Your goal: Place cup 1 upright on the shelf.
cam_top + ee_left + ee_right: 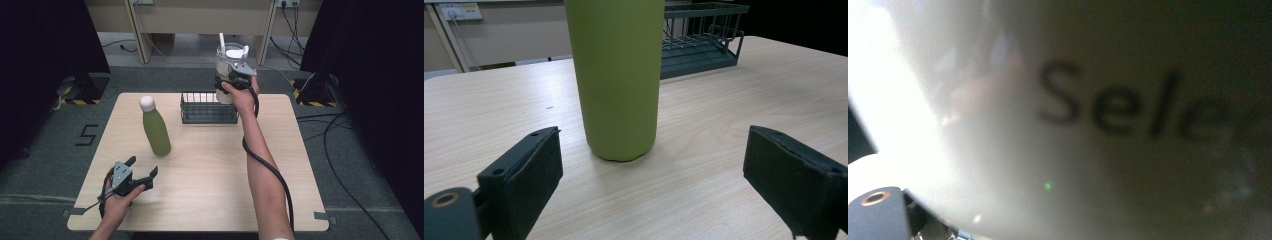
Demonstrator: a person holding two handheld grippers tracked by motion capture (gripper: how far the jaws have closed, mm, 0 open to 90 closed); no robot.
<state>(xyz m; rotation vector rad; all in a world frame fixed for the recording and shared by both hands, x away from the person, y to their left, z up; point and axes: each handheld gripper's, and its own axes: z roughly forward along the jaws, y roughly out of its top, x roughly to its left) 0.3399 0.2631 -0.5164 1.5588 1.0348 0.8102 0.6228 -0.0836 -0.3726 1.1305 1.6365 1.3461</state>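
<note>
- Pale wood made up the table (210, 170), which stood on grey floor with dark curtains to either side.
- Dark green wire formed the rack (208, 107) at the table's far edge, near the middle.
- Olive green was the bottle (156, 131), upright with a white cap, left of the rack and well apart from it; in the left gripper view its lower body (616, 80) stood on the table just ahead of the two black pads.
- White and translucent, the cup (228, 70) with a white lid and a straw was held up in the air at the rack's right end, over the table's far edge; in the right gripper view its wall (1073, 130) sat very close to the lens, blurred, with dark lettering on it.
- Clamped around that cup's side was the right gripper (235, 80), with the person's hand behind it.
- Near the front left corner, the left gripper (142, 170) lay low over the table, its jaws spread wide with nothing between them, pointing at the bottle.
</note>
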